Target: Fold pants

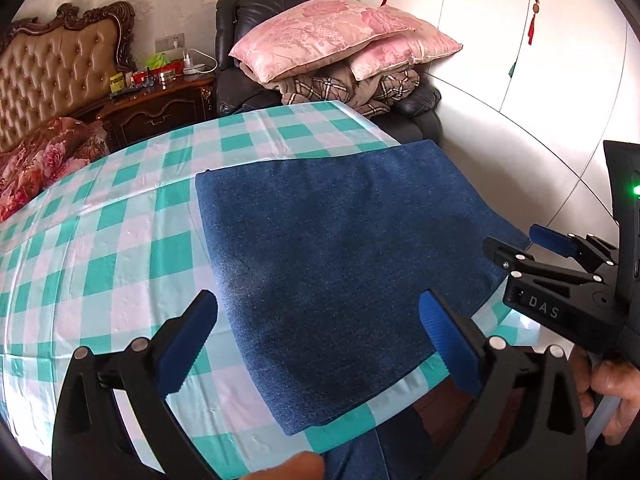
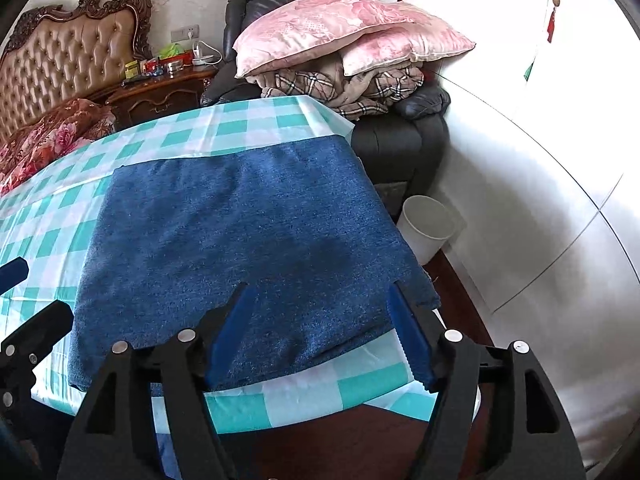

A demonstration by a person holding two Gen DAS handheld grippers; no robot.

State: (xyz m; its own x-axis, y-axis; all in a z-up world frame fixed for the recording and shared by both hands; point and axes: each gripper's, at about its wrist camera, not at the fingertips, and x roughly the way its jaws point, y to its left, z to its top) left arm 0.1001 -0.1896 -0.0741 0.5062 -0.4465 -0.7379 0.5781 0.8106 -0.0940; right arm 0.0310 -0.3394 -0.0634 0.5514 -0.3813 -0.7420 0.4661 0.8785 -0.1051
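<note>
The blue pants [image 1: 340, 264] lie folded into a flat rectangle on the table with the green-and-white checked cloth [image 1: 100, 240]. They also show in the right wrist view [image 2: 240, 248], reaching the table's right edge. My left gripper [image 1: 320, 336] is open and empty, held above the near edge of the pants. My right gripper [image 2: 320, 320] is open and empty, above the pants' near edge; it also shows in the left wrist view [image 1: 532, 248] at the right.
A black armchair [image 2: 400, 140] piled with pink pillows [image 2: 352, 28] and a plaid blanket stands behind the table. A white bin [image 2: 428, 224] sits on the floor at the right. A bed with tufted headboard [image 1: 52, 68] and a cluttered nightstand [image 1: 160, 100] are at the left.
</note>
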